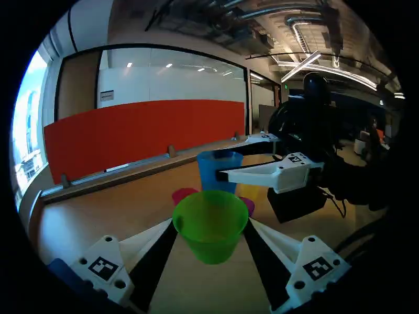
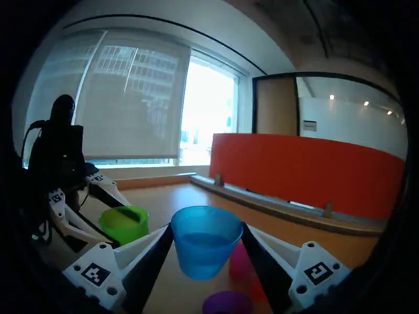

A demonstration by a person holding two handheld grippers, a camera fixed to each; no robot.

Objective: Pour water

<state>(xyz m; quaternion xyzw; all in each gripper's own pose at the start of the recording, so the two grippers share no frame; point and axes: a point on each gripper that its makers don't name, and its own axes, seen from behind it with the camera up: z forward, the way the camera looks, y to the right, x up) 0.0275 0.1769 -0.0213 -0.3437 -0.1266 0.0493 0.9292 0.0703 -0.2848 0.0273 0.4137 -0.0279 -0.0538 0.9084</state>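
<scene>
While each gripper carries a cup, window [image 2: 207, 115]: bright glazing at the back of the right gripper view, with a pale blind [image 2: 131, 104] drawn beside it.
Partition [image 1: 141, 131]: a long orange-red panel along the table's far edge; also in the right gripper view [image 2: 314, 167].
Table [image 1: 105, 220]: light wood, the surface beneath both grippers and the loose cups; also in the right gripper view [image 2: 173, 201].
Right gripper [image 2: 205, 235]: white fingers with black inner faces, closed against opposite sides of the blue cup. The left gripper view shows it from the side [image 1: 220, 163], reaching in from the right.
Left gripper [image 1: 210, 225]: the same build, with both fingers pinching the green cup. It appears at the left of the right gripper view [image 2: 107, 217].
Blue cup [image 2: 204, 251]: translucent, upright, held between the right gripper's fingers. In the left gripper view [image 1: 208, 180] it sits just beyond the green cup, apart from it.
Water [image 2: 204, 239]: in the blue cup, with the level a little below the rim.
Green cup [image 1: 210, 230]: translucent, upright, held between the left gripper's fingers; contents cannot be told. Also in the right gripper view [image 2: 125, 222].
Pink cup [image 1: 182, 194]: on the table behind the green cup; in the right gripper view [image 2: 239, 261], just beside the blue cup.
Purple cup [image 2: 228, 302]: on the table below the blue cup, rim only.
Yellow cup [image 1: 252, 191]: partly hidden, under the right gripper's finger.
</scene>
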